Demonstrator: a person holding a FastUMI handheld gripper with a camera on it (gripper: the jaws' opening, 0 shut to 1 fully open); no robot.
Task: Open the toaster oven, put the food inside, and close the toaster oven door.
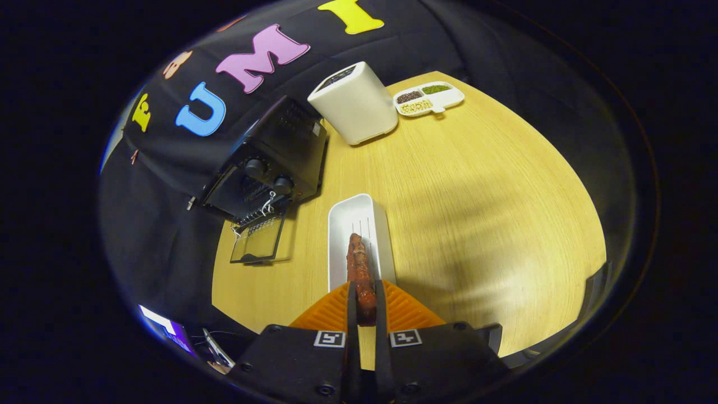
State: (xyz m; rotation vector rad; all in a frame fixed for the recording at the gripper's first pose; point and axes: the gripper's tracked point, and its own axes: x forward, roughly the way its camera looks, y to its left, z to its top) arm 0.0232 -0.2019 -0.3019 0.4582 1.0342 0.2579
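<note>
While the toaster oven [263, 168] stands open, the fingers [363, 297] clamp the sausage [359, 269] above the white tray [348, 224].

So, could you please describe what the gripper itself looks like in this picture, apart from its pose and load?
The gripper has a black, blocky body with visible screws. On top sit two small square black-and-white marker tags, one on each side. Two narrow, flat fingers run forward in parallel, each flanked by a ribbed, wedge-shaped piece. No cables, hand or sleeve can be seen on it.
</note>
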